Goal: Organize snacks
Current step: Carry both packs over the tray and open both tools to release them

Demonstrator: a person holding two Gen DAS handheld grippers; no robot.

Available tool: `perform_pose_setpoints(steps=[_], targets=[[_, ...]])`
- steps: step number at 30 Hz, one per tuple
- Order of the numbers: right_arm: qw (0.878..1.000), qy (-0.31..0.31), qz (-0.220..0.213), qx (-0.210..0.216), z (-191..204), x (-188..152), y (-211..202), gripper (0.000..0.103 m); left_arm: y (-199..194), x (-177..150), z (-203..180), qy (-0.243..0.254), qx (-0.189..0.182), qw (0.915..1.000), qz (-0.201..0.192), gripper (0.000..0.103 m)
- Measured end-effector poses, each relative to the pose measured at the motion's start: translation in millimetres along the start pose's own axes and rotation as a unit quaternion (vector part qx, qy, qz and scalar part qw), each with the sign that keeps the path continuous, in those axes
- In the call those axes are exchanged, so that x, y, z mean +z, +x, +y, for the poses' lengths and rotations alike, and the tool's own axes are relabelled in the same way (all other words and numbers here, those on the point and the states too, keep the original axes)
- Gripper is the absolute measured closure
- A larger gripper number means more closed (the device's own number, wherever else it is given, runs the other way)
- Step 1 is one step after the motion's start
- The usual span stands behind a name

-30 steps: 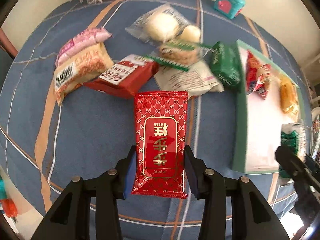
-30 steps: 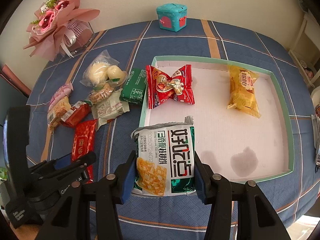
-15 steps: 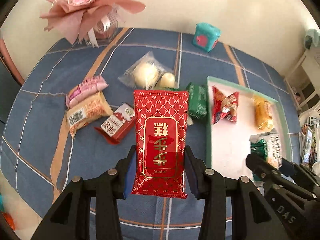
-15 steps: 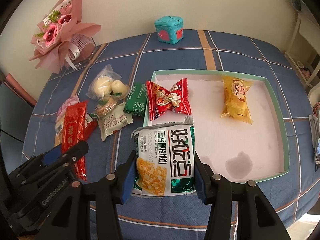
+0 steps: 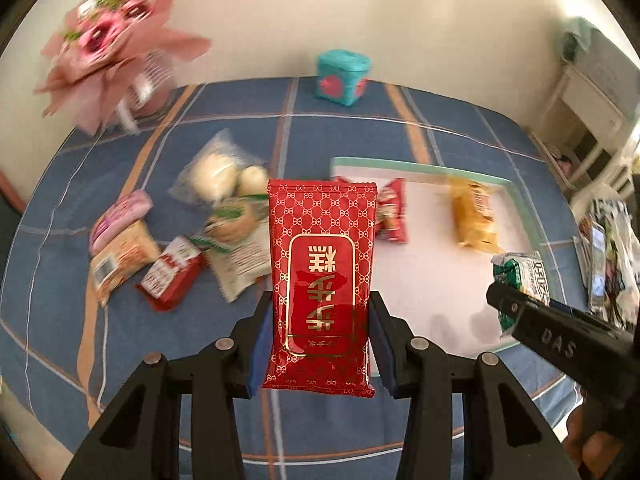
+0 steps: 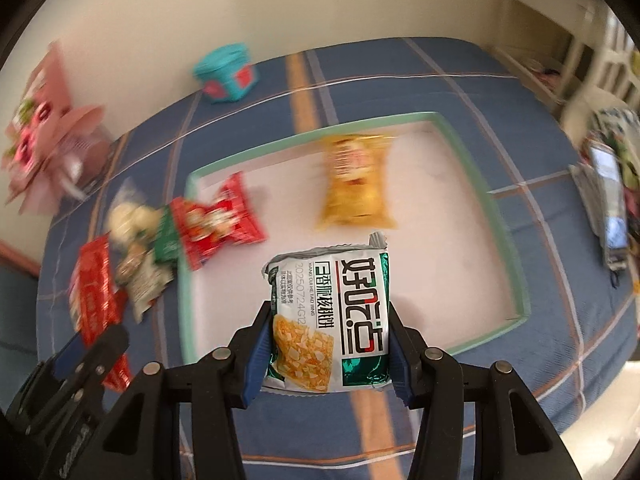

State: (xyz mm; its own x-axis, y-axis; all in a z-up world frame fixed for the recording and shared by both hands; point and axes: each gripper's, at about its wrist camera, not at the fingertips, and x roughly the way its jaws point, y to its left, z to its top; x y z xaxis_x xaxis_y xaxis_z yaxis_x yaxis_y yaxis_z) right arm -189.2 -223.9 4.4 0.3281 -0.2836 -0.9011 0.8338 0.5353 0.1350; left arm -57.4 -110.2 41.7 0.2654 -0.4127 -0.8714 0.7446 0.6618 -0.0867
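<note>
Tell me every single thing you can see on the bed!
red patterned packet: 1, red and gold, held in left gripper
green-white biscuit packet: 1, held in right gripper
tray: 1, white with mint rim, on blue plaid cover
red sweet bag: 1, inside tray, left end
yellow snack bag: 1, inside tray, far side
loose snacks: several, mixed colours, left of tray
teal box: 1, by the wall
pink bouquet: 1, far left corner
grippers: 2, black with blue fingers, each shut on a packet
</note>
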Motion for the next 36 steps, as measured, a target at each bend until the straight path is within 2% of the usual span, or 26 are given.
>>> perform_pose_setpoints(steps=[5,11,20,32,36], targets=[[0.999,0.035,-0.007,-0.027,-33.9,7.2,-1.1,0.05,1.8,3.7,-30.9,0.042,-0.012,0.999,-0.009,0.057],[0.998,0.048,-0.005,-0.051,-54.2,11.7,5.2,0.05,20.4,6.4,-55.8,0.076,-0.022,0.9968,-0.006,0.057],[0.998,0.03,0.034,-0.054,-49.6,9.1,39.8,0.05,71.6,-2.0,-64.4,0.082,-0.028,0.9954,0.039,0.057],[0.995,0.017,0.073,-0.061,-45.5,-1.8,71.2,0.05,97.8,-11.5,-72.4,0.105,-0.021,0.9917,0.071,0.057],[0.995,0.008,0.072,-0.07,-44.1,-0.5,72.2,0.049,108.3,-16.1,-72.2,0.107,-0.015,0.9905,0.085,0.057]])
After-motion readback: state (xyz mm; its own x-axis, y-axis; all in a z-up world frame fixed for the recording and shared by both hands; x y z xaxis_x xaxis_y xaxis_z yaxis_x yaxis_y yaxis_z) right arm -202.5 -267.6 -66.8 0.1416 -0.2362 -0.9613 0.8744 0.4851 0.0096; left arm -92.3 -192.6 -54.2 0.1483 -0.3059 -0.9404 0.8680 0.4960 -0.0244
